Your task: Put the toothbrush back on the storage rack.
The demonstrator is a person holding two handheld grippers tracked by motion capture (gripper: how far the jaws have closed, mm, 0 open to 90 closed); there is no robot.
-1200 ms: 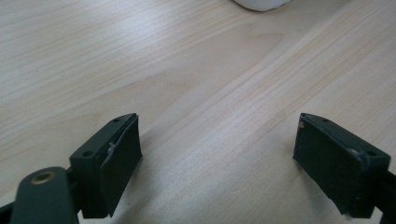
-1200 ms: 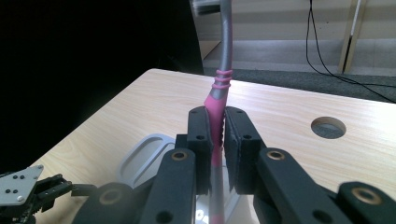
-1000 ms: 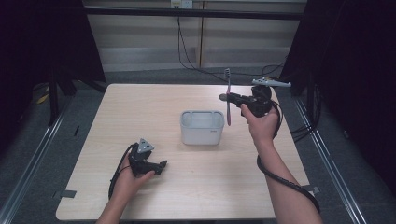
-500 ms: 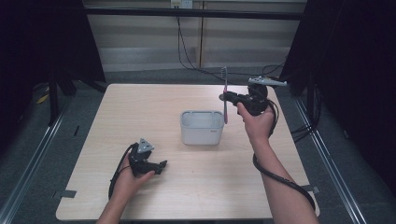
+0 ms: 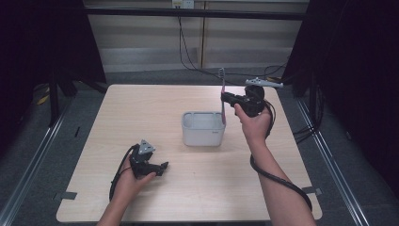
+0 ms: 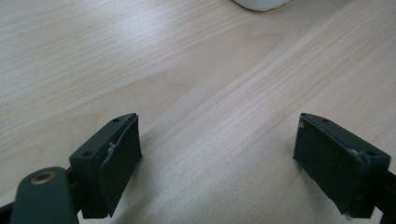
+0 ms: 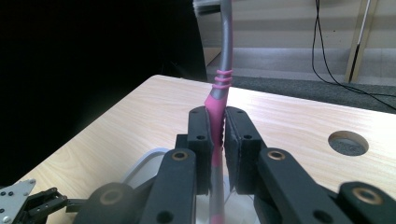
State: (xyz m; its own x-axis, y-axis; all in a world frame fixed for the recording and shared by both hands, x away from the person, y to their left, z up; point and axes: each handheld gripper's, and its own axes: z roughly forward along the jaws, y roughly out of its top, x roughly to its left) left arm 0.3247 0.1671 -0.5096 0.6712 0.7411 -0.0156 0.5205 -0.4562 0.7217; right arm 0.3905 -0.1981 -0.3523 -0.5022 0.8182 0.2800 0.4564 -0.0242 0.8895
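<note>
While upright above white tub (image 5: pixel 203 129), toothbrush (image 5: pixel 223 96) clamped in right claw (image 5: pixel 226 100).

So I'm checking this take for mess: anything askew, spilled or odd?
Nothing stands out. The right gripper holds a toothbrush upright, brush end up, over the white bin. The left gripper rests open on the table.

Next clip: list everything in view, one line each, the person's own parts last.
toothbrush: 1, pink and grey, upright in the right tool, above the bin's right edge
bin: 1, white, table centre
table: 1, light wood, with a round hole near the right side
cables: several, black, on the floor behind the table
left tool: 1, black, open, low over the table front left
right tool: 1, black, shut on the toothbrush
</note>
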